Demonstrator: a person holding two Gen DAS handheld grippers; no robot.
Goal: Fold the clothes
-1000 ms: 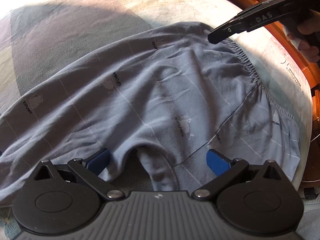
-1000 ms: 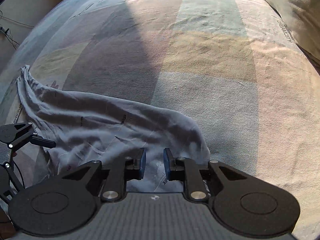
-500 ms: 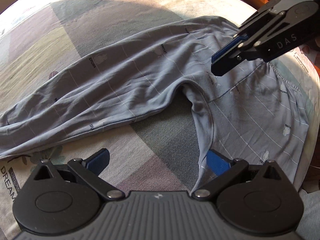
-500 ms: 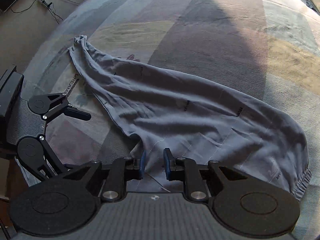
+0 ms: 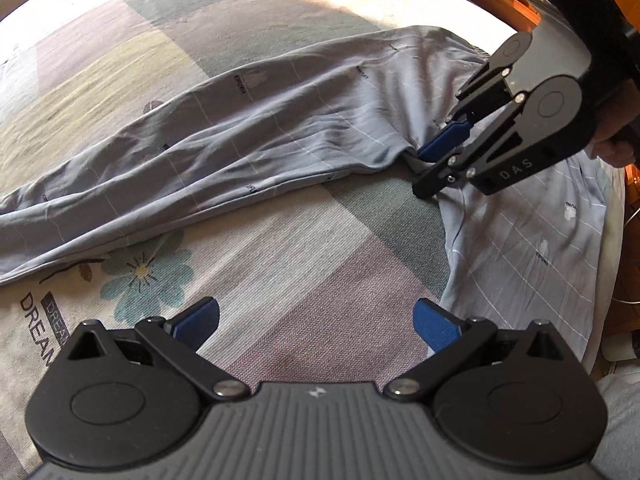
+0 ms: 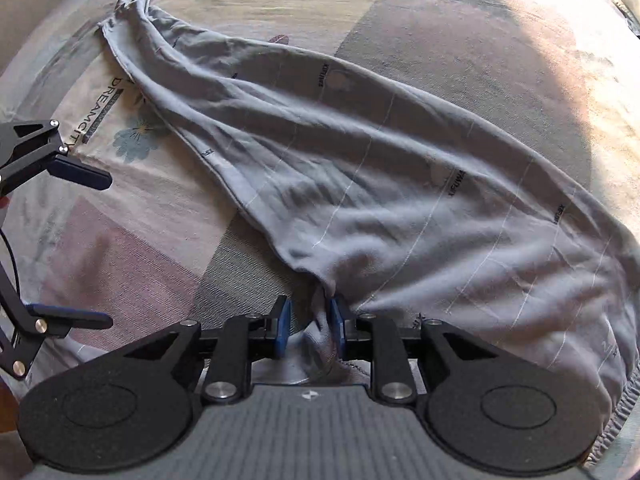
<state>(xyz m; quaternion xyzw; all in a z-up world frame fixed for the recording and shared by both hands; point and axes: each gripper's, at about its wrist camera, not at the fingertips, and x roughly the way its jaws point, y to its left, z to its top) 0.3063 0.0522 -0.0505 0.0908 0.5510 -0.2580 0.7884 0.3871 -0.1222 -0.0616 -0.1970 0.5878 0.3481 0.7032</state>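
The far cuff of the grey trousers (image 5: 248, 152) runs off the left edge of the left wrist view, so that leg's end is unseen there. In the right wrist view the elastic waistband is cut by the right edge, and the crotch fabric between the right gripper (image 6: 310, 328) fingers (image 6: 282, 330) disappears behind the gripper's body; its jaws are opening with the cloth between them. The second leg lies beneath that body and cannot be made out. The small printed logos on the cloth are too small to read. The hand (image 5: 612, 142) holding the right gripper is mostly hidden behind it, and the bed (image 5: 280, 280) passes out of every edge.
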